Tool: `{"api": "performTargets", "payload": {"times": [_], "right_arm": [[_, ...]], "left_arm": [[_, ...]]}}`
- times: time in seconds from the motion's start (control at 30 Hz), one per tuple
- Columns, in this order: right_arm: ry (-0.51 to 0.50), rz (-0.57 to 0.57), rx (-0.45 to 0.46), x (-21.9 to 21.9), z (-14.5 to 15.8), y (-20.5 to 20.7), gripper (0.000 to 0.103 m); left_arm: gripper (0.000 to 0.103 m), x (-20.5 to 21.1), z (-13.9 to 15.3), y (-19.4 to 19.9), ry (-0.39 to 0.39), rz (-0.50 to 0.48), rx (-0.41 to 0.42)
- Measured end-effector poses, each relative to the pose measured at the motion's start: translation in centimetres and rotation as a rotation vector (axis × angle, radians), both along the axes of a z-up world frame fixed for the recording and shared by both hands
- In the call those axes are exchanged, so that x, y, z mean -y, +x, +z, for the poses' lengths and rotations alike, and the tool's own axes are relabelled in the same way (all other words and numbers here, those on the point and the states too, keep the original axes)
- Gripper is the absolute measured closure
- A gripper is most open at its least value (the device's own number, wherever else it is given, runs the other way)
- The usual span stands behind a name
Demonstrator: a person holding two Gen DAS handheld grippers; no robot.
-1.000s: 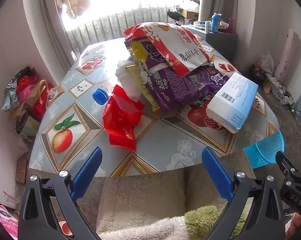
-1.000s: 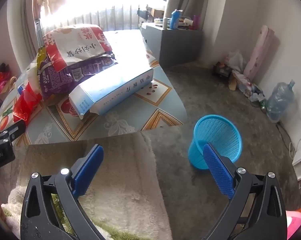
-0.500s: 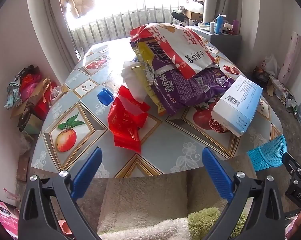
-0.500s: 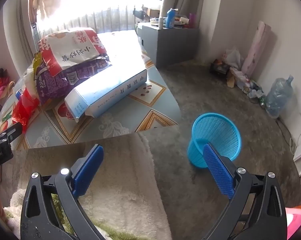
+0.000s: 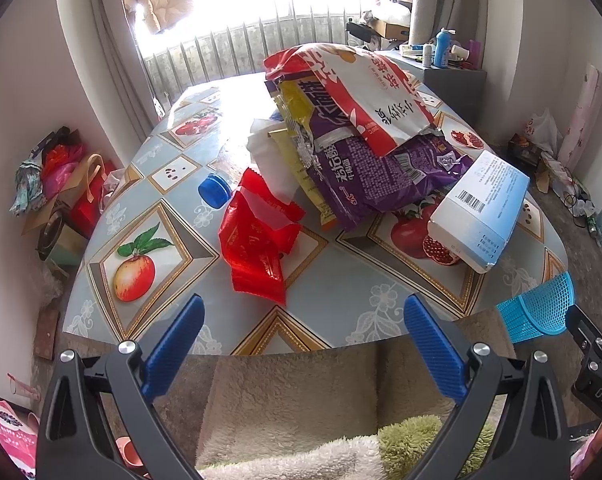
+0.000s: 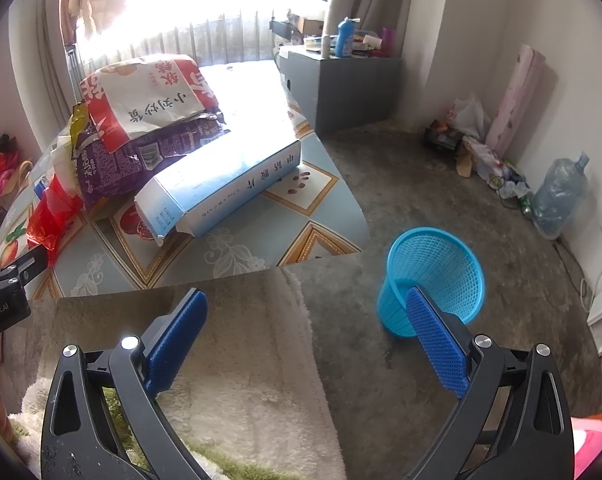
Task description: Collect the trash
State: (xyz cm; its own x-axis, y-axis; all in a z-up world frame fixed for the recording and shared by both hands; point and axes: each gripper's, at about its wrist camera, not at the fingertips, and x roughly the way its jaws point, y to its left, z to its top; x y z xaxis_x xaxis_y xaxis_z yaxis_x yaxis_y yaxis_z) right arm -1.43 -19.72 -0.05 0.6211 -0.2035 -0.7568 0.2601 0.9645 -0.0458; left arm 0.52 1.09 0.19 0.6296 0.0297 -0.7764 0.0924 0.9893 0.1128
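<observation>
Trash lies piled on the fruit-patterned table [image 5: 161, 216]: a crumpled red wrapper [image 5: 257, 236], a purple snack bag [image 5: 381, 176], a red-and-white bag [image 5: 365, 84] on top, a yellow packet [image 5: 297, 108], a bottle with a blue cap [image 5: 214, 195] and a light blue box [image 5: 481, 208] [image 6: 221, 184]. A blue mesh bin [image 6: 433, 276] [image 5: 537, 312] stands on the floor right of the table. My left gripper [image 5: 304, 320] hangs open before the table's near edge, short of the red wrapper. My right gripper [image 6: 307, 312] is open too, above the floor beside the bin.
A fleecy rug or blanket [image 6: 241, 360] lies below both grippers. A grey cabinet [image 6: 341, 88] with bottles stands behind the table. Bags [image 5: 61, 176] clutter the left wall; a water jug [image 6: 557, 196] and scraps line the right wall.
Both grippers have risen and drawn back a little, so the table and the trash pile sit lower and show more fully. Both stay open with nothing held.
</observation>
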Motion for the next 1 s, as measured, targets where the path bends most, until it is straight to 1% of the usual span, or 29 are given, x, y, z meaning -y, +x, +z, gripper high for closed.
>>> {"api": "performTargets", "payload": {"times": [1.0], "right_arm": [[0.008, 0.001, 0.002, -0.23, -0.02, 0.19, 0.008]], "left_arm": [[0.005, -0.27, -0.17, -0.11, 0.006, 0.009, -0.005]]}}
